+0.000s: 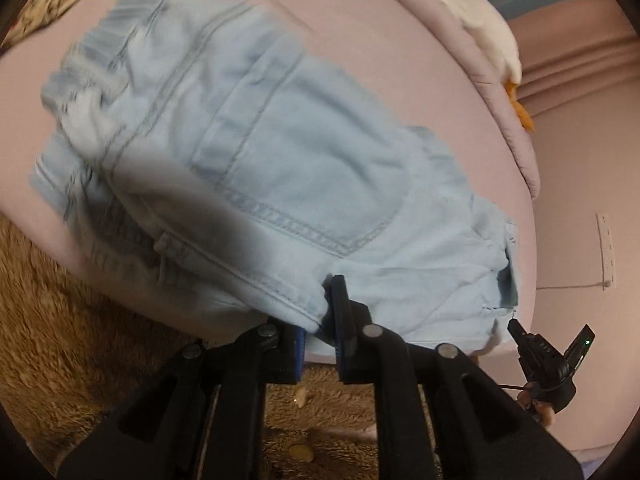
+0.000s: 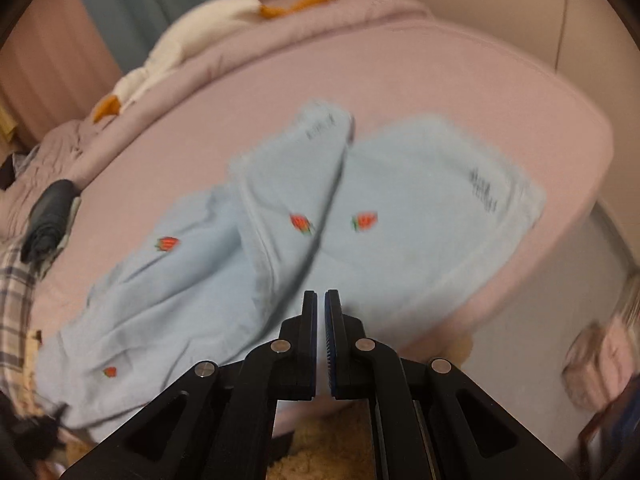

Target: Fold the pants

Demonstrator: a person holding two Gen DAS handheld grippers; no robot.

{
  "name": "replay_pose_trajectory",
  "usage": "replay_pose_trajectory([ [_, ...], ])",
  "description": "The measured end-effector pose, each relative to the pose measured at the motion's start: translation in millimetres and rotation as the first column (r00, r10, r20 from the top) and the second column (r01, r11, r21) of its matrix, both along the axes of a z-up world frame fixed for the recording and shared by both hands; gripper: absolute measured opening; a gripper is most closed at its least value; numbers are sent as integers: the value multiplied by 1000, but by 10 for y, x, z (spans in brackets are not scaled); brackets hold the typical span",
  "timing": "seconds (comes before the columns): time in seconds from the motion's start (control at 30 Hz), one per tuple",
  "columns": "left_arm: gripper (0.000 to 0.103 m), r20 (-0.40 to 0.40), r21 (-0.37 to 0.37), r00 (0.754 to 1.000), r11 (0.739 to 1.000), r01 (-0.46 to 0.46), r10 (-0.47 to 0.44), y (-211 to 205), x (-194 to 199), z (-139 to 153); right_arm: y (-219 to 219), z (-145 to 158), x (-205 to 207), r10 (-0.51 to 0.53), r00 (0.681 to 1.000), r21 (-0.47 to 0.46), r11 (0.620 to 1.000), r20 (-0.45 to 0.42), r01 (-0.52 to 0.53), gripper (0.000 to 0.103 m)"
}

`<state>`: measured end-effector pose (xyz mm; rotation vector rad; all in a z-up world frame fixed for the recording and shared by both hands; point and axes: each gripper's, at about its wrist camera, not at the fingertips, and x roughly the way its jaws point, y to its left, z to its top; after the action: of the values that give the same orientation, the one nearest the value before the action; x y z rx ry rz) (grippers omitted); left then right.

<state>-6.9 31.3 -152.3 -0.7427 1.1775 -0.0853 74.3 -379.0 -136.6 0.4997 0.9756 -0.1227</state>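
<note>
Pink bedding is covering a bed (image 1: 400, 40), on which a pair of light blue denim pants (image 1: 280, 152) is being laid out near the front edge, above a shaggy tan rug (image 1: 60, 340). Along the far edge, a white soft toy (image 1: 480, 28) with orange feet is resting against a quilted bumper.

From the left wrist view, the waistband end and a back pocket are being shown. The left gripper (image 1: 320, 320) is being held at the front edge with its jaws narrowed onto a fold of denim at the hem seam, so cloth is being pinched between them.

From the right wrist view, the two legs, dotted with small red strawberries, are being shown spread toward the bed's far side, one leg partly overlapping the other. The right gripper (image 2: 321, 312) is being held with its jaws almost together just over the cloth at the front edge; whether any cloth is being caught cannot be told.

Trouble could be caused by the thin pinch on the left: the seam may slip out when it is lifted. If only one layer is being caught, the fold may come out crooked, and cloth hanging past the front edge may slide onto the rug.
</note>
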Motion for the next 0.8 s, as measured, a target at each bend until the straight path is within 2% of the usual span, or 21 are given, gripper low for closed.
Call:
replay_pose_trajectory([
  [0.07,18,16,-3,1000,1000,0,0,13,11,28,11,56,78,8,1000,-25,1000,9,-8,6],
  [0.1,31,26,13,1000,1000,0,0,33,-6,55,32,102,127,26,1000,-47,999,17,-25,6],
  [0.13,40,39,36,999,999,-6,5,54,-36,91,59,156,176,44,999,-63,997,28,-42,6],
  [0.17,56,50,51,999,999,-18,16,74,-53,125,95,220,271,68,997,-87,994,37,-65,7],
  [0.2,65,63,67,997,997,-39,35,110,-97,160,124,247,350,87,996,-103,991,36,-83,13],
  [0.23,67,75,78,996,995,-55,50,155,-91,186,173,267,427,112,993,-123,987,32,-107,19],
  [0.27,67,86,88,994,994,-67,59,185,-107,177,241,289,557,140,990,-148,980,34,-134,39],
  [0.3,67,104,99,992,992,-77,67,238,-110,196,294,291,647,160,986,-163,975,37,-152,52],
  [0.37,67,119,128,989,986,-102,87,384,-94,205,442,258,864,214,977,-194,959,23,-205,53],
  [0.43,67,139,164,981,973,-160,138,538,-97,235,614,132,1096,247,968,-254,935,-40,-249,53],
  [0.5,63,178,165,968,965,-204,174,655,-103,228,726,-59,1312,238,961,-349,897,-141,-273,52],
  [0.53,57,175,169,968,963,-209,180,667,-57,190,752,-157,1380,225,959,-381,883,-172,-275,51],
  [0.57,25,160,170,973,967,-192,165,684,-18,151,749,-218,1405,229,956,-388,877,-184,-284,39],
  [0.6,11,135,190,981,968,-162,137,686,53,93,743,-254,1431,236,954,-388,875,-183,-291,25],
  [0.63,13,120,201,982,966,-166,143,718,76,69,731,-233,1452,238,957,-389,876,-169,-286,19],
  [0.67,13,114,176,981,969,-174,156,750,97,31,712,-179,1484,232,960,-390,878,-156,-276,10],
  [0.7,12,111,158,980,971,-181,165,780,94,30,672,-91,1519,228,966,-374,891,-120,-257,7],
  [0.8,12,133,149,978,972,-180,161,819,61,118,307,428,1405,139,987,-295,949,74,-112,5],
])
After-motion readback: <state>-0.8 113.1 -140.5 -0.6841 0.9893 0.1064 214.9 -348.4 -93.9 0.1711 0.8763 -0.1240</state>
